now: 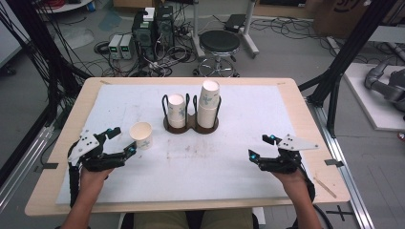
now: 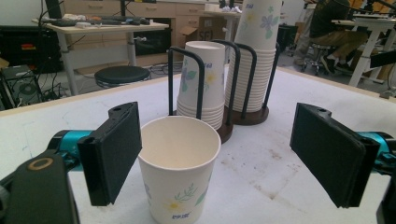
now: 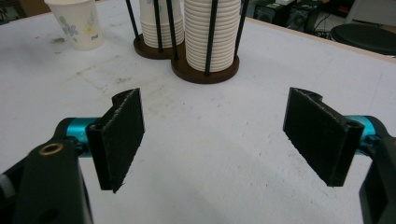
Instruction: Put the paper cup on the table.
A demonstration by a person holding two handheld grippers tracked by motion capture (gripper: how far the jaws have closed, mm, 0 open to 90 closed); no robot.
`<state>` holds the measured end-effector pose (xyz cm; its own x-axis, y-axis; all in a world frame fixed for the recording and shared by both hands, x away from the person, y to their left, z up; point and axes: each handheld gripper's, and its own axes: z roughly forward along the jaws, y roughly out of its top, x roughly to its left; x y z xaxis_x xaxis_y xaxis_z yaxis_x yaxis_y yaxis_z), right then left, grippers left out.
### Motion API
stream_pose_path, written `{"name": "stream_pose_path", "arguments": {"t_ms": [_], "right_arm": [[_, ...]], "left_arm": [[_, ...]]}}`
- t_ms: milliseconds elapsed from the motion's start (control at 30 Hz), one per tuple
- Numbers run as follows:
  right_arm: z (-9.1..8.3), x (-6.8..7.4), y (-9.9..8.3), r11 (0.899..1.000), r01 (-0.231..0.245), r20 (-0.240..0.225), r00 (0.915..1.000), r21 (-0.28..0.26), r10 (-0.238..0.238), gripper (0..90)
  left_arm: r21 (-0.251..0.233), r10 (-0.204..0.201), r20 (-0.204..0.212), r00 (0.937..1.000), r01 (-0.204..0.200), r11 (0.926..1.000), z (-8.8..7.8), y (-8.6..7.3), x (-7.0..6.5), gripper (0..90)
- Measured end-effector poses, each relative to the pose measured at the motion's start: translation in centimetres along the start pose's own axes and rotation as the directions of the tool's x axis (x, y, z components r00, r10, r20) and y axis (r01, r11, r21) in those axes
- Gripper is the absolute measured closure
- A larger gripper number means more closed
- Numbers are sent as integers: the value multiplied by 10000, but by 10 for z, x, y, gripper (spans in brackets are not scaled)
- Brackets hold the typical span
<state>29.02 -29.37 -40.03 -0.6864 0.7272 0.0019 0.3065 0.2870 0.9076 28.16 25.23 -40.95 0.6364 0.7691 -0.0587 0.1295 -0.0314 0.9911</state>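
Observation:
A single paper cup (image 1: pixel 141 135) with a flower print stands upright on the white mat (image 1: pixel 229 171), left of centre. My left gripper (image 1: pixel 123 141) sits just left of it, open. In the left gripper view the cup (image 2: pixel 180 172) stands between the wide-apart pads, close to the left one. Behind it is a dark two-bay cup holder (image 1: pixel 191 128) with a short stack (image 1: pixel 176 109) and a taller stack (image 1: pixel 208 102) of cups. My right gripper (image 1: pixel 261 147) rests at the right of the mat, open, with nothing between its pads (image 3: pixel 121 140).
The mat covers a wooden table (image 1: pixel 305 119). Beyond the far edge, on the floor, are a black stool (image 1: pixel 219 45), computer boxes (image 1: pixel 153 31) and cables. Black frame posts (image 1: pixel 341 57) rise at both sides. A thin stick (image 1: pixel 325 187) lies near the right front corner.

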Motion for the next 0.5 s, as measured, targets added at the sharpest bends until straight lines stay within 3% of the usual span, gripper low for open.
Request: {"name": "stream_pose_path", "arguments": {"t_ms": [500], "right_arm": [[-1,-2,-2,10000,-79,18,10000,-32,79,212]], "left_arm": [[5,-32,-184,9998,32,10000,1,-1,2,166]]}}
